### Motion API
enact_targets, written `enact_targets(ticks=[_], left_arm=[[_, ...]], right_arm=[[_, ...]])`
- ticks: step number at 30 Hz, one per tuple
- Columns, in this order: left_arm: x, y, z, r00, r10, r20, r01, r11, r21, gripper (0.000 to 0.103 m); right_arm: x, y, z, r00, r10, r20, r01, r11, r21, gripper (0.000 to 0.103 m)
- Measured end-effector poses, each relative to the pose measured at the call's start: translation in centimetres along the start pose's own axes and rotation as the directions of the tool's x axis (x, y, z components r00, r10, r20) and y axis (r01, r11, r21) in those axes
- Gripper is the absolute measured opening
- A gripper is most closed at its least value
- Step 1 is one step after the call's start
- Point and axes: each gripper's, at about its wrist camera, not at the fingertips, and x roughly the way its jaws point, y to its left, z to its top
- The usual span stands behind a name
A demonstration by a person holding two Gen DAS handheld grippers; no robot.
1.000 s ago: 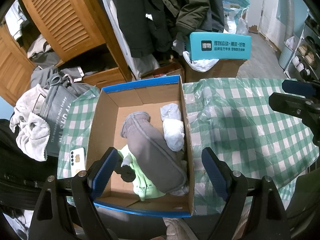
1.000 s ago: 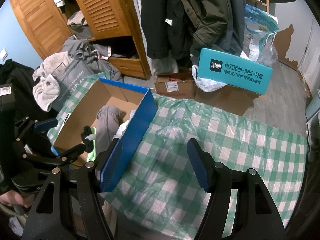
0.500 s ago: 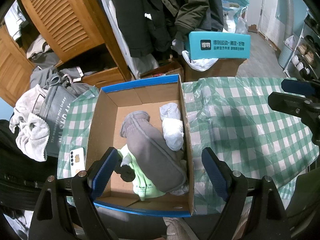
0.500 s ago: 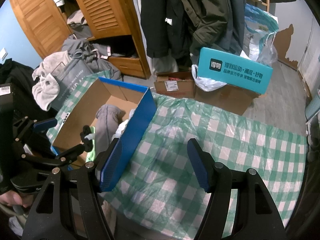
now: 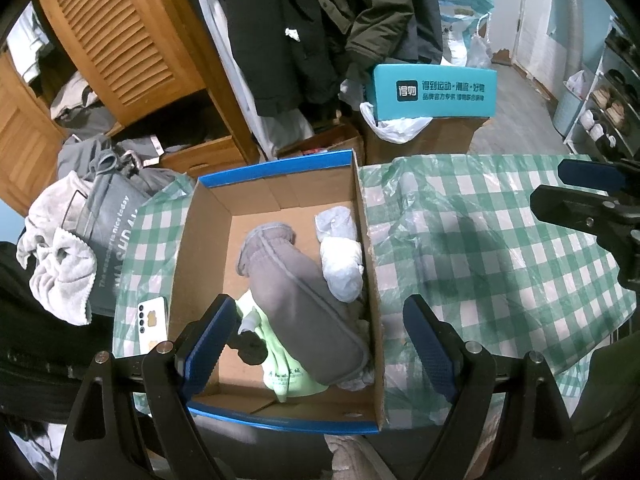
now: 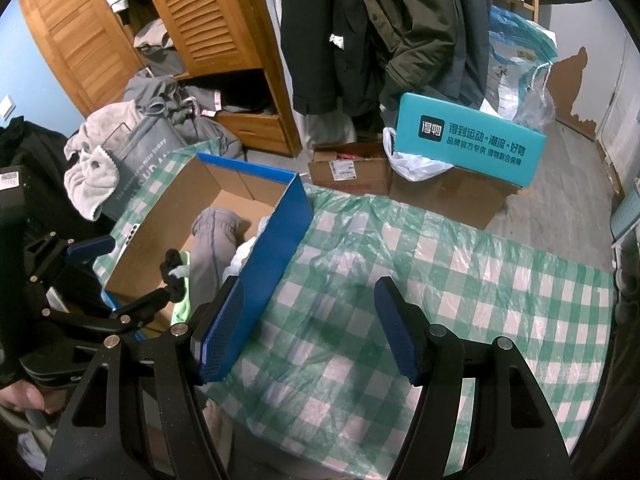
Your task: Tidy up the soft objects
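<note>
An open blue-edged cardboard box [image 5: 208,248] stands on the green checked tablecloth [image 5: 480,264]. Inside lie a grey rolled garment [image 5: 296,300], a pale blue-white bundle [image 5: 340,256] against the right wall and a light green cloth [image 5: 288,376] at the near end. My left gripper [image 5: 320,344] is open and empty, held above the box's near end. My right gripper [image 6: 312,332] is open and empty over the cloth just right of the box's blue side [image 6: 276,256]. The grey garment [image 6: 212,248] also shows in the right wrist view.
A white phone [image 5: 152,324] lies on the cloth left of the box. A grey bag with towels [image 5: 72,248] sits further left. A teal box [image 5: 432,90] on cardboard cartons, hanging coats [image 5: 320,20] and a wooden wardrobe [image 5: 120,40] stand behind.
</note>
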Motion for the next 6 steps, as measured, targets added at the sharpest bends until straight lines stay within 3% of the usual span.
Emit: enact_targets(ticks=[6], left_arm=[[0.01, 0.1, 0.03, 1.0, -0.003, -0.002, 0.003, 1.0, -0.001, 0.087]], right_arm=[[0.05, 0.02, 0.06, 1.0, 0.0, 0.0, 0.0, 1.0, 0.001, 0.067]])
